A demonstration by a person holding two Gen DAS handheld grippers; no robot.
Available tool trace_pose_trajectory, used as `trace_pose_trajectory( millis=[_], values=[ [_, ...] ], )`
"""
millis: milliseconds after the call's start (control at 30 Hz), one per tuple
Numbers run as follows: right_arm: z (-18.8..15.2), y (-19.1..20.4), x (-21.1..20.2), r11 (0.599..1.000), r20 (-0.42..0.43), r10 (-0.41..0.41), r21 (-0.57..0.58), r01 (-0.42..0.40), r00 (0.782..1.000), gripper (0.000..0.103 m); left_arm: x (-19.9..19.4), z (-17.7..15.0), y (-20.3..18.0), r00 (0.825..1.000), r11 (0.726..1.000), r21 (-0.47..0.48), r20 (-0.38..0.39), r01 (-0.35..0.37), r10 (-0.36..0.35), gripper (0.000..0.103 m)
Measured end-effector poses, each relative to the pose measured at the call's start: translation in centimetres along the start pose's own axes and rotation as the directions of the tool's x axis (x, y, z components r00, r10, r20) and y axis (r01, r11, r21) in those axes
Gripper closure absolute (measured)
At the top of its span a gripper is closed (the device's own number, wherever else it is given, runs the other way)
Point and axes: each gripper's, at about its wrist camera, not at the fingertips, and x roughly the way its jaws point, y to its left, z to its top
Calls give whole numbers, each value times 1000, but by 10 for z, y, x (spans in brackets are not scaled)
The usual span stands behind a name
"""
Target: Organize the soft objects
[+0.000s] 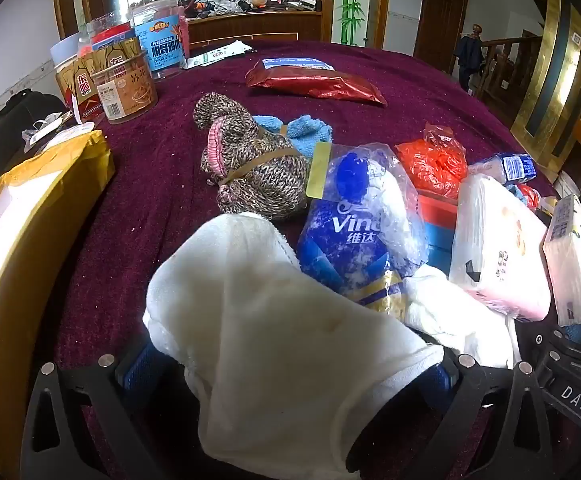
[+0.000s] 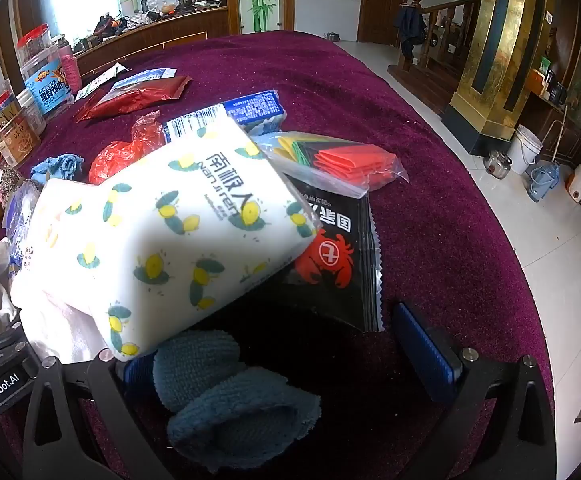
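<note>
White towel (image 1: 274,344) lies between the wide-open left gripper (image 1: 286,376).

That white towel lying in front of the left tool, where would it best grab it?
Grip the white towel at its near folded edge, coming in low and straight from the front. That edge already drapes between the wide-open fingers, and the soft thick fold there should bunch easily, clear of the blue tissue bag.

Left wrist view: one white towel (image 1: 274,344) at lower centre, one knitted brown bundle (image 1: 250,160) at centre, one blue tissue-roll pack (image 1: 350,240), one red foil pouch (image 1: 318,82) at upper centre, two wrapped tissue packs (image 1: 498,256) at right. Right wrist view: one lemon-print tissue pack (image 2: 158,240), one blue cloth (image 2: 226,392) at bottom, one black crab-print sachet (image 2: 338,248).
</note>
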Motion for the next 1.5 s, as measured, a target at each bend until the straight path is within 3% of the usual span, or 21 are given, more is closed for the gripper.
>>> trace_pose_trajectory(
  millis=[1100,1300,1500],
  values=[
    [0,0,0,1000,0,2,1,-2,1000,0,0,0,0,1000,1000,2,-1,2,-2,0],
    [2,-2,2,1000,-47,15,-22,-16,999,0,-12,-11,7,989,989,116,-125,91,-76,1],
    [7,7,5,999,-77,11,-30,-13,997,0,-25,-29,10,992,986,137,-97,99,-86,1]
  ],
)
